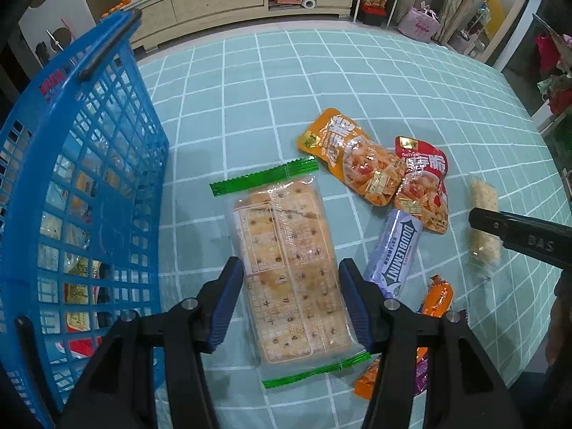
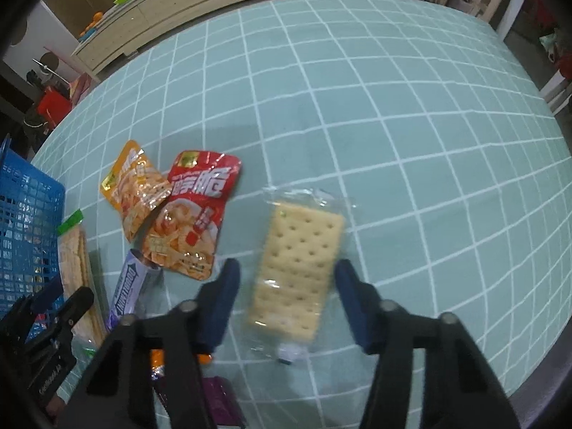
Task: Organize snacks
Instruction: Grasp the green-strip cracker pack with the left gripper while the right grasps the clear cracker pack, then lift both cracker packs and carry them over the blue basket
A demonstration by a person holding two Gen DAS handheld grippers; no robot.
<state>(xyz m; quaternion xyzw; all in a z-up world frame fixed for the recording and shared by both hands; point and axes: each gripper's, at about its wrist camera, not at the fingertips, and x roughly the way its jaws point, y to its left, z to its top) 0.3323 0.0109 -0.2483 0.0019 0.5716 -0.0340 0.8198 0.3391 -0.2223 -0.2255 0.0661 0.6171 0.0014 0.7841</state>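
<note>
My left gripper is shut on a long cracker pack with green ends, its blue pads pressing both long sides. Just left of it stands the blue mesh basket, with several packets inside. My right gripper points down over a clear-wrapped cracker pack lying on the checked teal cloth. That pack sits between the blue fingers, and cloth shows on both sides between pads and crackers. The left wrist view shows the same pack beneath a black right finger.
An orange pouch, a red pouch, a Doublemint pack and small orange and purple packets lie between the two grippers. The teal cloth stretches far and right. A low cabinet stands behind the table.
</note>
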